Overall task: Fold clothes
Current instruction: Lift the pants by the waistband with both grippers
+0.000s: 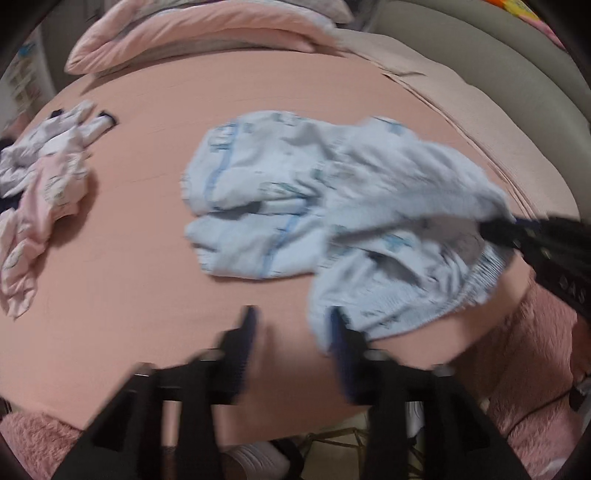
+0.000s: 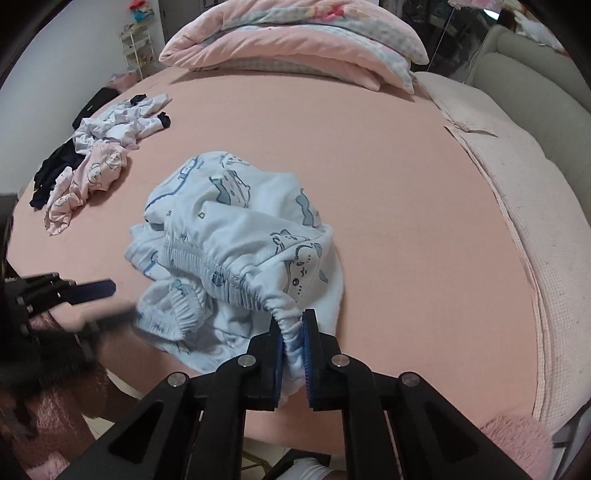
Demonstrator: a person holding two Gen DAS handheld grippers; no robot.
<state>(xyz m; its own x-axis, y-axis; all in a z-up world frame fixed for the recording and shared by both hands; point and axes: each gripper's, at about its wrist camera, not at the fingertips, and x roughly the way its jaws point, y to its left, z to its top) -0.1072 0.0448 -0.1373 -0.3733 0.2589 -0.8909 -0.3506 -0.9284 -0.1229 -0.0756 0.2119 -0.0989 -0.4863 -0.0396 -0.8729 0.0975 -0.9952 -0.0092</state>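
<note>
A crumpled pair of light blue printed pants (image 1: 295,192) (image 2: 236,229) lies mid-bed on the pink sheet (image 1: 147,258) (image 2: 388,184). My right gripper (image 2: 291,326) is shut on the elastic waistband at the near edge of the heap. In the left wrist view it reaches in from the right (image 1: 493,230), pinching the cloth. My left gripper (image 1: 294,332) is open and blurred. Its right finger (image 1: 338,332) touches the pants' near hem, with only bare sheet between the fingers. In the right wrist view the left gripper (image 2: 110,301) sits just left of the heap.
A loose pile of white, pink and dark clothes (image 1: 48,177) (image 2: 96,162) lies at the bed's left side. A folded pink quilt (image 1: 192,33) (image 2: 288,44) rests at the far end. A beige padded headboard (image 2: 535,85) curves along the right. Pink fuzzy fabric (image 2: 513,432) lies below the near edge.
</note>
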